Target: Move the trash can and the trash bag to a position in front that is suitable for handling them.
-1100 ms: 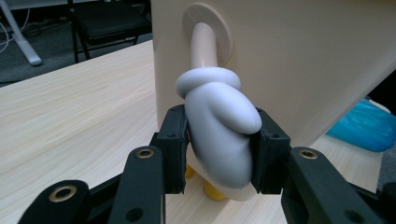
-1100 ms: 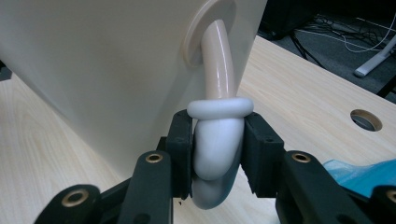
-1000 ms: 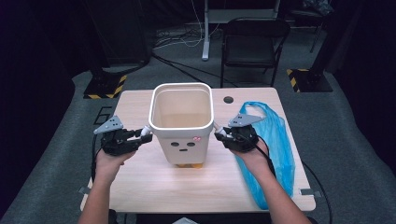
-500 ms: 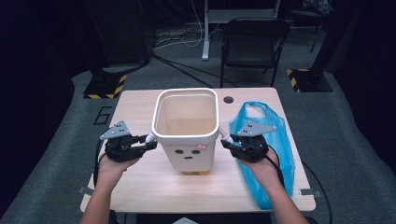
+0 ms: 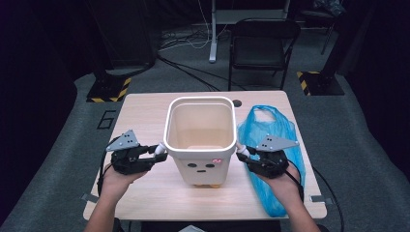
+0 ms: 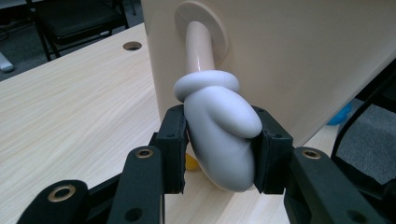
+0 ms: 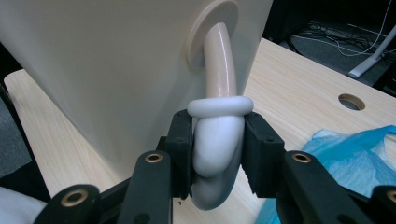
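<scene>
You have: bin (image 5: 200, 140), smooth matt cream plastic; its handles (image 6: 219, 130), glossy white; bag (image 5: 273, 145), thin crinkled blue plastic; tabletop (image 5: 145, 111), pale wood-grain.

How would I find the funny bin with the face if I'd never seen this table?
Look at the light wooden table. In its middle stands a tall cream bin, open on top, beside a flat blue plastic bag. It alone has a little face on its front and white mitten-shaped hands sticking out from each side.

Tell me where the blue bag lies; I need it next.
In the high view, the blue bag lies flat on the table's right side, beside the bin, under the right tool.
</scene>
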`<state>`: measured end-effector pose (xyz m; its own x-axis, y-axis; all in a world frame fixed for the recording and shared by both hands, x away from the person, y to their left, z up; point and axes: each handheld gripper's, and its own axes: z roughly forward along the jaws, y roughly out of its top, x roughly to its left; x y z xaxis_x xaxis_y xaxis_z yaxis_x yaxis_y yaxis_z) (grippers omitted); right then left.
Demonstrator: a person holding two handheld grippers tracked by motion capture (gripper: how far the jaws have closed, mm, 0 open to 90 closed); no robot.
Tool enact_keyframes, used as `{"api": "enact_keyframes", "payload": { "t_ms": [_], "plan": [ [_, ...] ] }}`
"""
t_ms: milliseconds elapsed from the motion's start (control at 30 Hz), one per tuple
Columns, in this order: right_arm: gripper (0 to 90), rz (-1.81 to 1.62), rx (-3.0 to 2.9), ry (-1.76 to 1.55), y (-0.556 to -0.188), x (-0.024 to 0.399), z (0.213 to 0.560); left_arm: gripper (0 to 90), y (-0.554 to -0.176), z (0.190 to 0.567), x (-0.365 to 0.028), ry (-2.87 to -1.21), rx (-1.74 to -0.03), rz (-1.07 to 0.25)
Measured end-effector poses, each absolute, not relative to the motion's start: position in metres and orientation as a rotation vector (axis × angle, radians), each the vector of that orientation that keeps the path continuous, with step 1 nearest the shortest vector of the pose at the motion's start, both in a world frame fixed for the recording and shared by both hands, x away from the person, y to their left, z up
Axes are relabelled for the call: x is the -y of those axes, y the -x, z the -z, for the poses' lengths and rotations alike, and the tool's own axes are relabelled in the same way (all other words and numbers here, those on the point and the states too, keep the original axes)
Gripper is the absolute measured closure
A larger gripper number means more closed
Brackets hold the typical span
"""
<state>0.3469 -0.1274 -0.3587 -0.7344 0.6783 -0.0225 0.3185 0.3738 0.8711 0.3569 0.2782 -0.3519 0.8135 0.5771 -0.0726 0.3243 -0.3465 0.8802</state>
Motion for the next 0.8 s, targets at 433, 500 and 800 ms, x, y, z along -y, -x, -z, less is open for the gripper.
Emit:
{"api": "enact_keyframes", "payload": {
  "t_ms": [433, 500, 800],
  "plan": [
    [66.1, -1.295, -2.287, -0.881, -0.339, 0.141, 0.364, 59.9, -0.350, 0.350, -0.263, -2.015, -0.641, -0.296],
    [65.9, -1.307, -2.289, -0.878, -0.338, 0.143, 0.365, 59.9, -0.350, 0.351, -0.264, -2.016, -0.636, -0.294],
    [65.7, -1.289, -2.314, -0.855, -0.340, 0.142, 0.371, 59.1, -0.355, 0.357, -0.266, -2.058, -0.635, -0.241]
  ]
}}
